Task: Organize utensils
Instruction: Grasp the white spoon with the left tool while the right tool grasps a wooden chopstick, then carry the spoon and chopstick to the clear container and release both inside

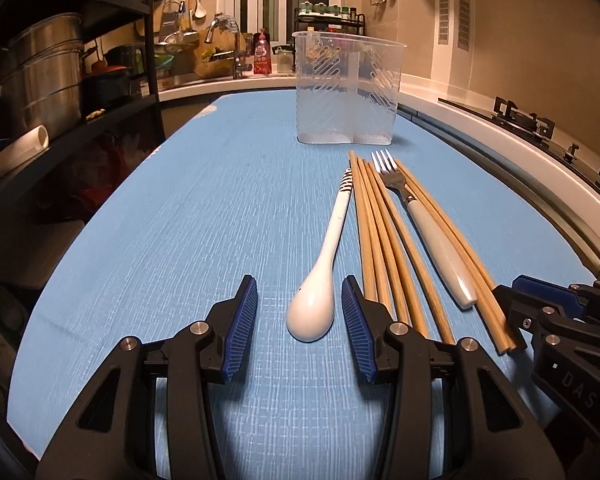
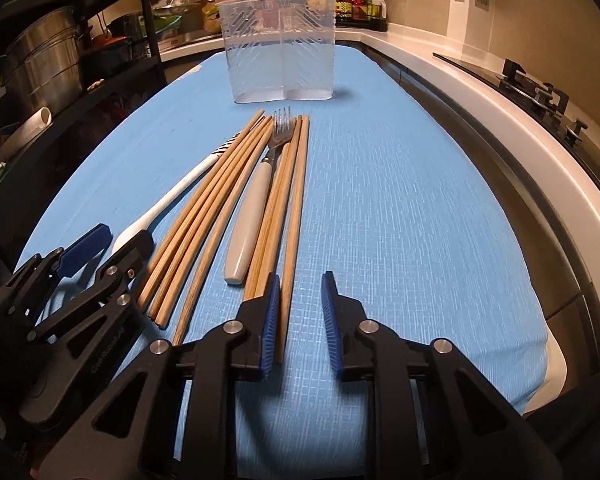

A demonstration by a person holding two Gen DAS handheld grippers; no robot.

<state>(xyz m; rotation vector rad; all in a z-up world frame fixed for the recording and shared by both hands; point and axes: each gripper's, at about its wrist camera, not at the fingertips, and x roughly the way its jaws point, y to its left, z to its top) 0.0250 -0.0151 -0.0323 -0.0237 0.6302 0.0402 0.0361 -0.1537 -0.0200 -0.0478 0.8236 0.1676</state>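
I am looking into a home kitchen. A sink tap (image 1: 236, 60) stands at the far end, with a grater (image 1: 168, 20) and ladles hung above it. Big steel pots (image 1: 44, 68) fill a dark shelf rack (image 1: 150, 40) on the left, a spice rack (image 1: 330, 14) sits by the window, and a gas hob (image 1: 524, 120) runs along the right.

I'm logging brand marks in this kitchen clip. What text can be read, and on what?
"DAS": on the black body of the right gripper, cut off at the frame edge.
Embossed lettering on the black left gripper: too blurred.
Red pouch and sauce bottles: labels too small.
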